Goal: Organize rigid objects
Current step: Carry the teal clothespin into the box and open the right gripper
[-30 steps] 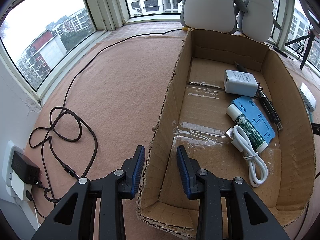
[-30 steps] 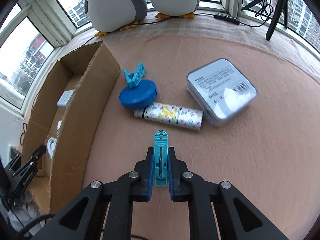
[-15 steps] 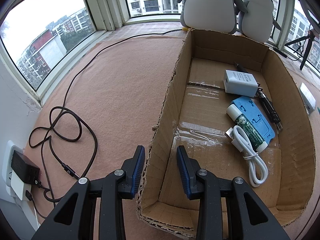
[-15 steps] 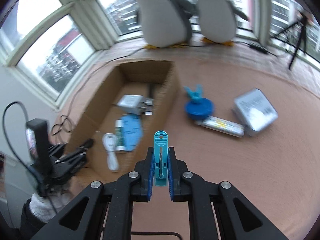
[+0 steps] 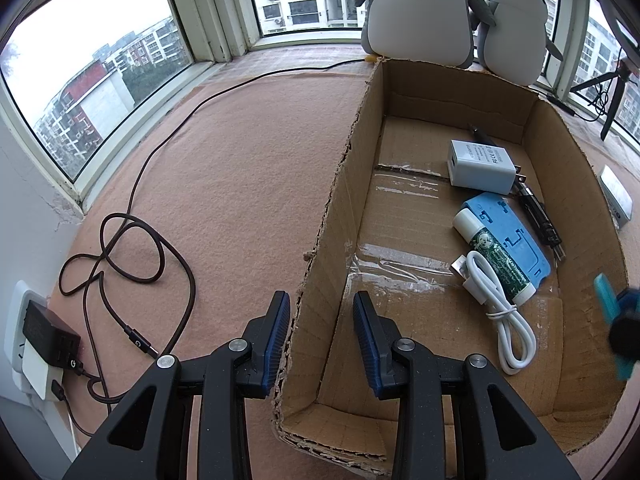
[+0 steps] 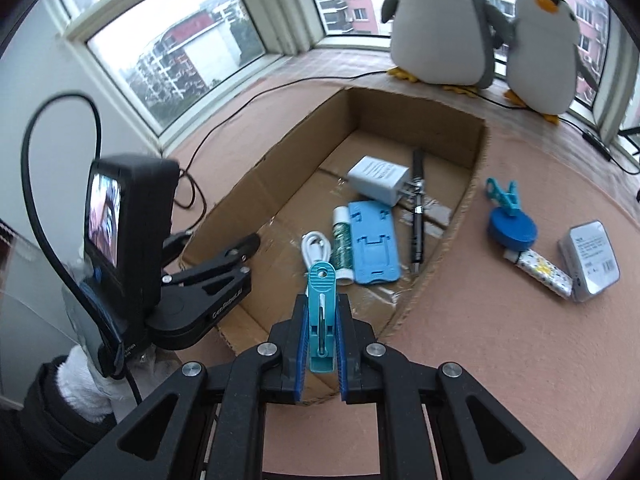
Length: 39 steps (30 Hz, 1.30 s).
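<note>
Right tongs are pinching a teal clothespin flat between the blue pads, its round end poking out forward, and they're hanging over the near end of the cardboard box. You can also catch that clip blurred at the right edge of the left camera.

Left tongs are straddling the box's left wall, one pad outside, one inside. The outer pad sits right against the cardboard, but there's a visible gap on the inner side, so I can't tell if it's truly clamped.

Inside the box: a white charger, a black pen, a light blue phone stand, a green-labelled tube just beside it, and a coiled white cable.

Out on the pink counter, to the right of the box: another teal clip resting on a round blue lid, a patterned tube touching a silver tin.

Two plush penguins sit by the window. A black cord loops on the counter left of the box.
</note>
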Motion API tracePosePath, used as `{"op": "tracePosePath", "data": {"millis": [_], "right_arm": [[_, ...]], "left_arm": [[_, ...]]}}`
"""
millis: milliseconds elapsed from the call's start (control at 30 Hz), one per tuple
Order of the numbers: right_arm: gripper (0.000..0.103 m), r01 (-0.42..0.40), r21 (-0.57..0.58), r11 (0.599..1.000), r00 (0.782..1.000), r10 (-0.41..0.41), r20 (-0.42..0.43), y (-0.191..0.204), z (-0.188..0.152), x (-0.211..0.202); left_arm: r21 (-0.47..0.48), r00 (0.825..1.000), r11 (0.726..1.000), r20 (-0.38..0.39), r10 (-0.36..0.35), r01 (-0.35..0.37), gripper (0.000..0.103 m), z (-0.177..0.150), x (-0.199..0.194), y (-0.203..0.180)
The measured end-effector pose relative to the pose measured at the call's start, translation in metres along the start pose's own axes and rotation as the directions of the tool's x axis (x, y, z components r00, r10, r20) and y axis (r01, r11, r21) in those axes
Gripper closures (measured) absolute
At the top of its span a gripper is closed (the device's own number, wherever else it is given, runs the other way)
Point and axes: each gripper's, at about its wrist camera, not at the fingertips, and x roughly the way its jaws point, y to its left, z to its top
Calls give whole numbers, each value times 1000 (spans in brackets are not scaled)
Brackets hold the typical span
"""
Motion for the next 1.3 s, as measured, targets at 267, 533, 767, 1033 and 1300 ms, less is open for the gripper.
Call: {"op": "tracePosePath", "data": {"millis": [267, 533, 767, 1033, 1300], "right_arm": [[92, 9, -25, 1000, 1000, -10, -27, 9, -5, 13], [87, 15, -28, 1000, 1000, -16, -12, 11, -6, 12], [78, 0, -11, 1000, 1000, 1, 29, 7, -7, -1], [72, -8, 27, 1000, 995, 5, 101, -28, -11, -36], [69, 49, 42, 998, 997, -52, 64, -94, -13, -39]], "left_arm": [[0, 1000, 1000, 0, 0, 0, 67, 0, 0, 0], [0, 1000, 1000, 1, 0, 0, 67, 0, 0, 1], [1, 1000, 1000, 1, 1, -1, 67, 0, 0, 1], [5, 1000, 1000, 1, 3, -3, 67, 0, 0, 1], [7, 1000, 1000, 1, 7, -7, 67, 1, 0, 1]]}}
